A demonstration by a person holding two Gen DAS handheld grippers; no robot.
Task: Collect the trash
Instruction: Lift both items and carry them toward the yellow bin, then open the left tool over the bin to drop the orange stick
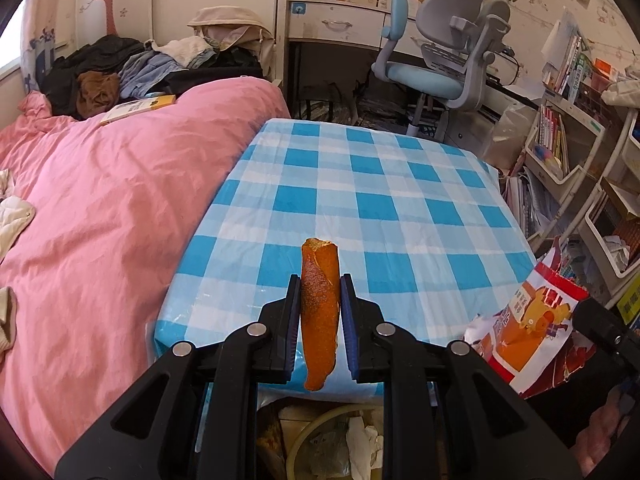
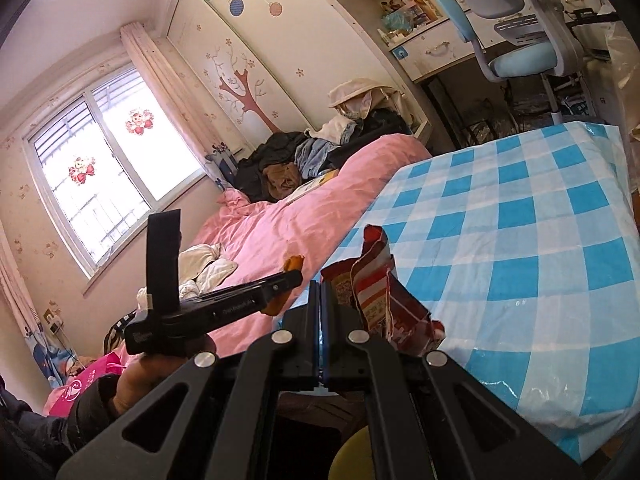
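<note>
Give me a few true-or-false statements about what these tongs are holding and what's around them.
1. The left tongs grip an orange peel. True.
2. The right tongs stand wide open. False: they are shut, pinching a red and white snack bag.
3. The table wears a blue and white checked cloth. True.
4. The bed cover beside the table is green. False: it is pink.
5. A yellow book lies on the bed. True.
6. The peel lies flat on the table. False: it is held up between the pads.
</note>
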